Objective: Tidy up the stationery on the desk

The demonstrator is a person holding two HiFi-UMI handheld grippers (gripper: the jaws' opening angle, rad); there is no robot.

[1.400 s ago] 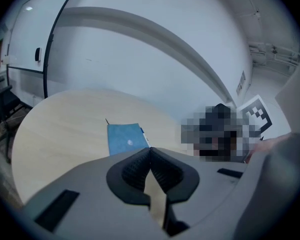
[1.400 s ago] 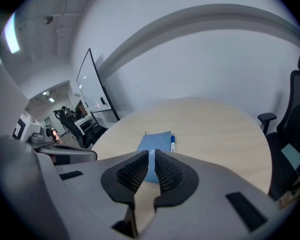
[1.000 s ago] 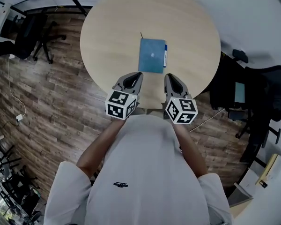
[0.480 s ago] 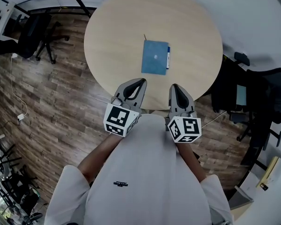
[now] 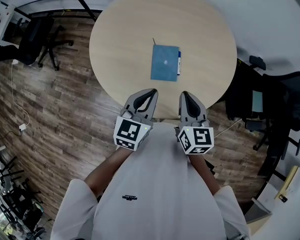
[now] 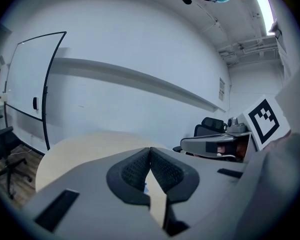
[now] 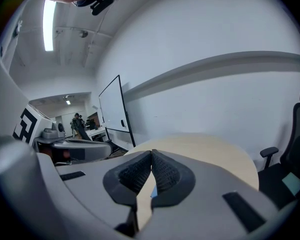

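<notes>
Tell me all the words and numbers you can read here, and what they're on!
No words or numbers can be read in these pictures.
Small dark print on the person's shirt: too small to read.
Notice on the wall: too blurred to read.
Marker cubes: only black-and-white square patterns, no letters.
Blue notebook: only a pale dot on the cover, no text visible.

This is an office meeting room. A round table (image 5: 135,39) lies at twelve o'clock, with one swivel chair (image 5: 39,34) at ten o'clock and another chair (image 5: 285,91) at three. A whiteboard (image 6: 27,84) stands by the wall (image 6: 140,49).
</notes>
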